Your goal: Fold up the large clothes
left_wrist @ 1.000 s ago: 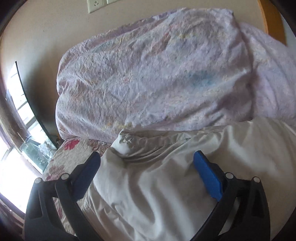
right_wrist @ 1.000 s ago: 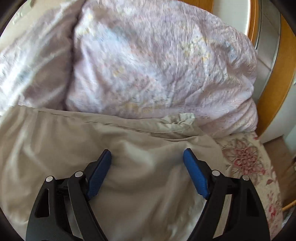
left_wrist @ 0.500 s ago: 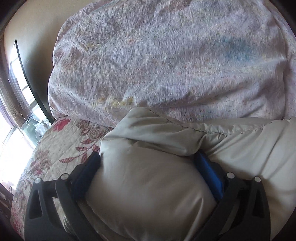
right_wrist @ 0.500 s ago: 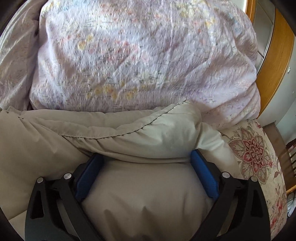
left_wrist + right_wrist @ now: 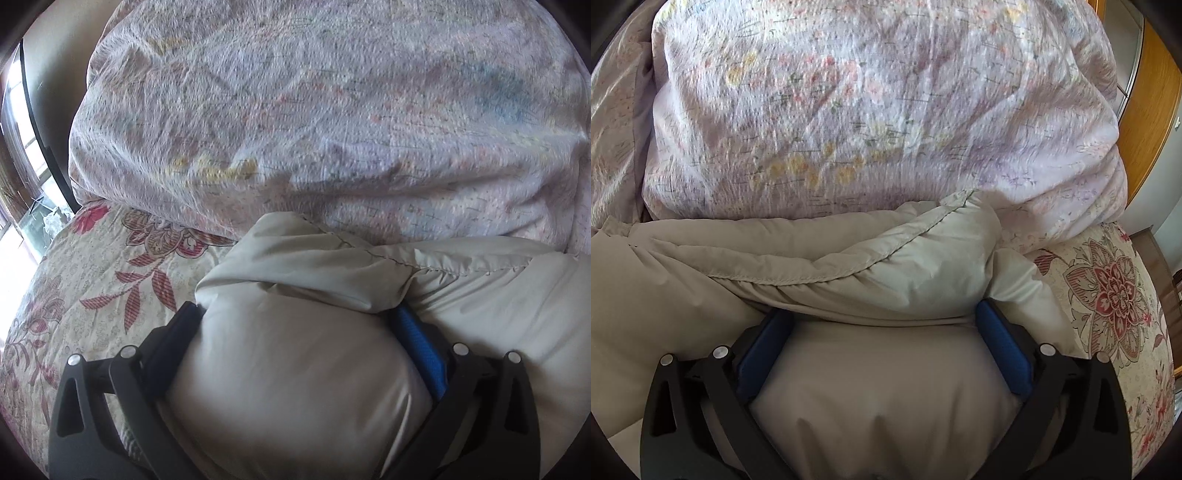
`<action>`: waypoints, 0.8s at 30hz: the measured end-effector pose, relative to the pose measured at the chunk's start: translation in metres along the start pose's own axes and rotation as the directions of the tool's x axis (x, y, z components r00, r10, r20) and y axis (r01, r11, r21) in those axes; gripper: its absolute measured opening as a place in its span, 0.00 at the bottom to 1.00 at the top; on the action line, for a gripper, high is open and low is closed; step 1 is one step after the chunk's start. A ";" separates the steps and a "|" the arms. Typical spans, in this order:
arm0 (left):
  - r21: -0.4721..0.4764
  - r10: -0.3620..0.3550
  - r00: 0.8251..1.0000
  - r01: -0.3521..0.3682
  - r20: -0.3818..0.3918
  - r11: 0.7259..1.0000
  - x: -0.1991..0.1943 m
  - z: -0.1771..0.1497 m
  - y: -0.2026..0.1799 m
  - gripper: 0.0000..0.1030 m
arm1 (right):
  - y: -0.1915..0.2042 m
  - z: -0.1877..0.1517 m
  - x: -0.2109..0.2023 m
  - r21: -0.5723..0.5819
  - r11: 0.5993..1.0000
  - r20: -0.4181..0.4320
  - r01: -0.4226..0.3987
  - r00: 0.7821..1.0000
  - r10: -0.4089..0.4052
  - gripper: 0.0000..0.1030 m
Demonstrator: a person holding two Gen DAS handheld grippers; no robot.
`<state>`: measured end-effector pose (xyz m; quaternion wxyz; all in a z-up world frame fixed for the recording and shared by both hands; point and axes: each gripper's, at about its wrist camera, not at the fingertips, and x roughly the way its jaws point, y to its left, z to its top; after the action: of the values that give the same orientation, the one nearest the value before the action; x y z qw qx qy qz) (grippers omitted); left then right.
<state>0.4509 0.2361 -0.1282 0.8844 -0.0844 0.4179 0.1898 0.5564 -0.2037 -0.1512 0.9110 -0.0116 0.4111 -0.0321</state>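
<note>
A puffy beige padded garment [image 5: 295, 369] lies on the bed and also fills the right wrist view [image 5: 879, 387]. My left gripper [image 5: 295, 321] is wide open with the garment's left corner bulging between its blue pads [image 5: 421, 343]. My right gripper [image 5: 882, 317] is wide open over the garment's right corner, fabric pressed between its blue pads [image 5: 1004, 347]. A stitched hem fold [image 5: 849, 266] lies just ahead of the fingertips. Neither jaw has closed on the cloth.
A bulky pale lilac floral duvet [image 5: 314, 122] is heaped right behind the garment, also in the right wrist view [image 5: 879, 110]. The flowered bedspread [image 5: 110, 266] shows at the left and at the right [image 5: 1108, 295]. A window [image 5: 22, 147] is at left, a wooden door frame [image 5: 1152, 110] at right.
Both grippers moved forward and down onto the garment's far corners. The padded cloth now bulges between the open jaws and the duvet looms closer.
</note>
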 end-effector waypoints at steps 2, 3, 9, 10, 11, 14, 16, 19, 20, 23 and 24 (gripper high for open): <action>-0.001 0.001 1.000 -0.001 -0.005 1.000 0.001 0.000 0.000 0.98 | 0.000 0.000 0.002 0.001 1.000 -0.004 0.000 1.000 0.001 0.98; -0.001 0.002 1.000 -0.002 -0.008 1.000 0.002 0.000 0.000 0.98 | -0.001 0.000 0.004 0.001 1.000 -0.005 0.002 1.000 -0.002 0.98; -0.002 0.002 1.000 -0.002 -0.013 1.000 0.005 0.001 -0.005 0.98 | -0.001 0.002 0.009 0.005 1.000 -0.007 -0.001 1.000 0.002 0.98; -0.002 0.000 1.000 0.000 -0.014 1.000 0.006 0.002 -0.007 0.98 | -0.001 0.002 0.010 0.006 1.000 -0.007 -0.003 1.000 0.003 0.98; -0.005 -0.004 1.000 0.004 -0.015 1.000 0.007 0.003 -0.005 0.98 | -0.002 0.003 0.010 0.007 1.000 -0.005 -0.006 1.000 0.006 0.98; -0.013 -0.012 1.000 0.012 -0.014 1.000 0.006 0.003 -0.003 0.98 | -0.008 0.003 0.010 0.018 1.000 -0.001 -0.016 1.000 0.016 0.98; -0.020 -0.017 1.000 0.017 -0.010 1.000 0.004 0.002 0.000 0.98 | -0.012 0.005 0.010 0.024 1.000 0.003 -0.019 1.000 0.019 0.98; -0.027 -0.015 1.000 0.015 0.003 1.000 -0.001 0.001 0.005 0.98 | -0.022 0.004 0.007 0.041 0.999 0.015 -0.026 1.000 0.026 0.98; -0.025 -0.006 1.000 0.006 0.005 1.000 -0.005 0.000 0.006 0.98 | -0.026 0.003 0.005 0.048 0.998 0.022 -0.031 0.999 0.030 0.98; 0.007 0.022 1.000 -0.022 0.016 1.000 -0.034 -0.009 0.011 0.98 | -0.039 -0.010 -0.014 0.062 0.997 0.039 -0.040 0.999 0.037 0.98; 0.020 0.023 0.999 -0.023 0.027 1.000 -0.044 -0.012 0.013 0.98 | -0.046 -0.016 -0.024 0.070 0.996 0.049 -0.059 0.997 0.056 0.98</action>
<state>0.4114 0.2328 -0.1021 0.8885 -0.0679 0.4089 0.1967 0.5265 -0.2482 -0.1417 0.9208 0.0322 0.3882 -0.0203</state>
